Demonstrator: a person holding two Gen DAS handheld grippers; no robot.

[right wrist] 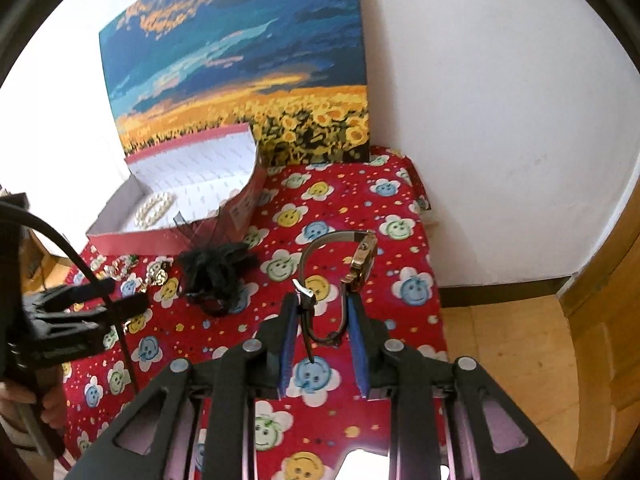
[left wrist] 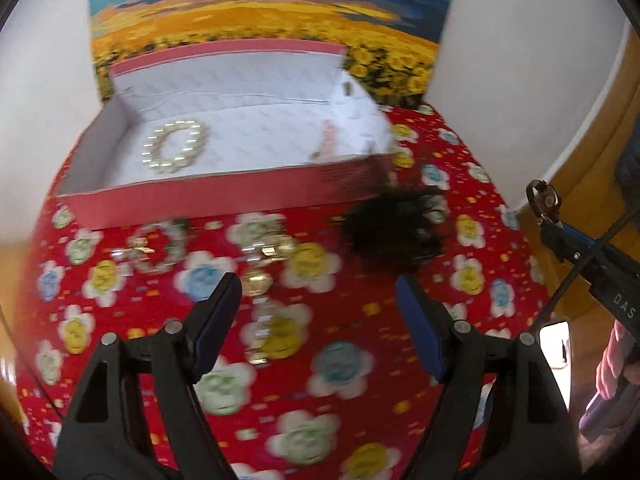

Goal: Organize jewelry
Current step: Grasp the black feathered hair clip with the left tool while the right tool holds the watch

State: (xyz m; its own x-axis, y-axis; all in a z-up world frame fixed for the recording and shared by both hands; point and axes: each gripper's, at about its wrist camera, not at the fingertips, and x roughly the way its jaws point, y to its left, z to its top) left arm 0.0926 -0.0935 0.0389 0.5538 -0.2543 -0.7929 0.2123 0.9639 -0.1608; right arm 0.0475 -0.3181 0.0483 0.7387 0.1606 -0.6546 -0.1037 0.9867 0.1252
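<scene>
Now we hold the right gripper (right wrist: 323,320) near the middle of the right wrist frame, its blue-padded fingers (right wrist: 289,332) closed on a gold-cased wristwatch with a thin dark strap (right wrist: 362,258), whose band loops up above the fingertips with the case at the upper right of the loop. Below it lies the table under a red cloth printed with smiling flowers (right wrist: 360,208). In the left wrist frame, the left gripper (left wrist: 318,316) sits low at the centre with its fingers (left wrist: 218,312) spread wide apart and nothing between them. Just ahead of them a gold chain piece (left wrist: 262,276) lies blurred on the cloth, a beaded bracelet with a small gold bow (left wrist: 154,248) to its left, and a black feathery hair ornament (left wrist: 394,228) to its right. Higher in that frame stands an open pink cardboard box with a white lining (left wrist: 200,200), holding a ring of pearl beads (left wrist: 174,146) at its left side. Behind the box leans a sunflower-field painting (left wrist: 260,0) against the white wall (left wrist: 520,60).
</scene>
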